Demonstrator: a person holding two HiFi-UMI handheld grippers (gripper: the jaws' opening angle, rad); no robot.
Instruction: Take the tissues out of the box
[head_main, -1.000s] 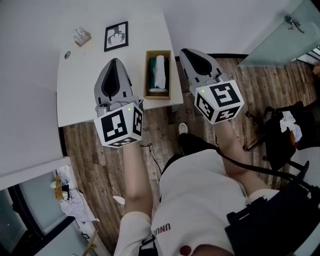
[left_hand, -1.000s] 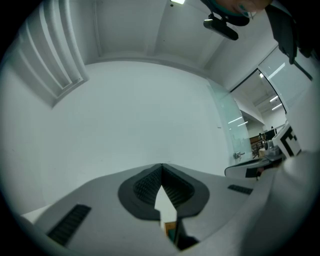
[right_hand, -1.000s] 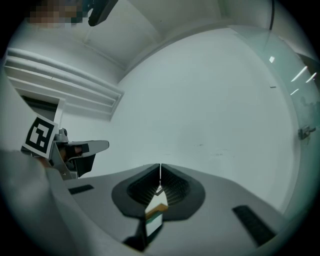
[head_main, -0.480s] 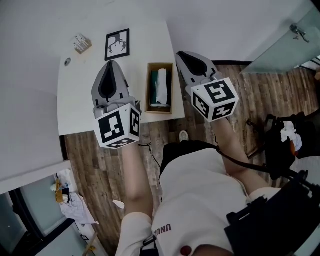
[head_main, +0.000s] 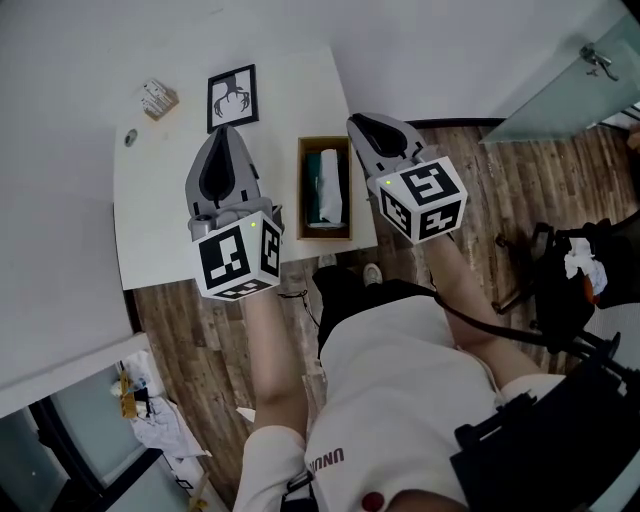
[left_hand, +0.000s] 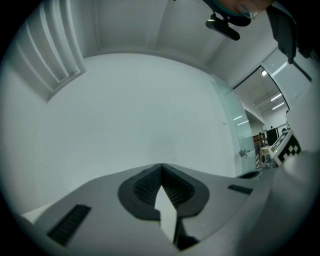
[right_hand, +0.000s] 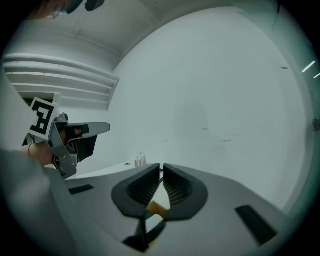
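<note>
The tissues (head_main: 334, 186) lie inside the open cardboard box (head_main: 302, 190), which stands on the white surface (head_main: 160, 205). The left tongs (left_hand: 161, 167) hover left of the box and the right tongs (right_hand: 161, 167) just right of it, both pressed together and empty. A framed picture (head_main: 232, 98) lies beyond the box, to its left.

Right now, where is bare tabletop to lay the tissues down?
Widest bare patch: the table left of the left gripper, nearer than the small round fitting. Crowded: the far edge, with framed picture and small object; the box fills the right edge.
</note>
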